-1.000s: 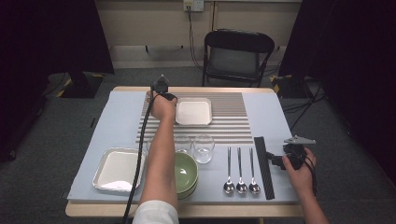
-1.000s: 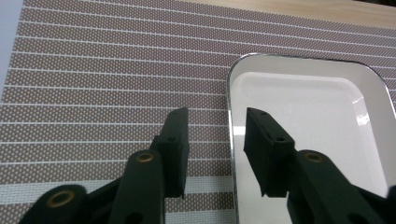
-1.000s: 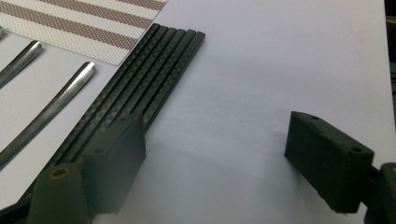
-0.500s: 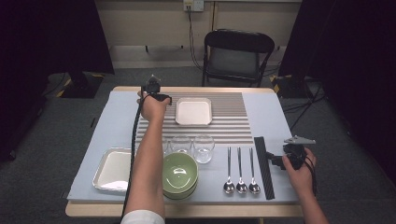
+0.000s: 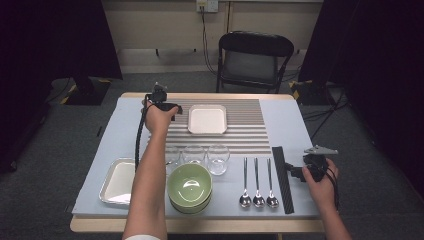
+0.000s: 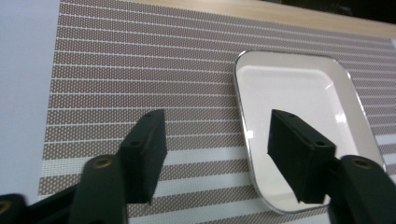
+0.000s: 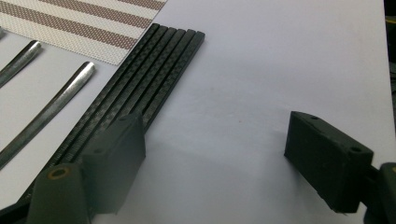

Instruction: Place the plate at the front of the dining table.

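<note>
Near edge: stack of green bowls [image 5: 189, 186], count in stack unclear; forearm covers right part of near steel tray [image 5: 116, 181] and one of three glasses [image 5: 218, 159]. Three spoons [image 5: 258, 182] in a row, beside them a black ribbed strip [image 5: 282, 177]; in the right gripper view spoon bowls cut off, handles visible. Right gripper [image 7: 215, 163] low over bare mat right of strip, jaws wide apart, empty. Farther out: white square tray [image 5: 207, 119] flat on striped placemat [image 5: 250, 132], shiny rounded rim, empty. Two trays total. Left gripper [image 6: 215, 151] just left of far tray, jaws spread astride its near-left rim, gripping nothing; contact unclear. Behind table: one black chair [image 5: 252, 57].
</note>
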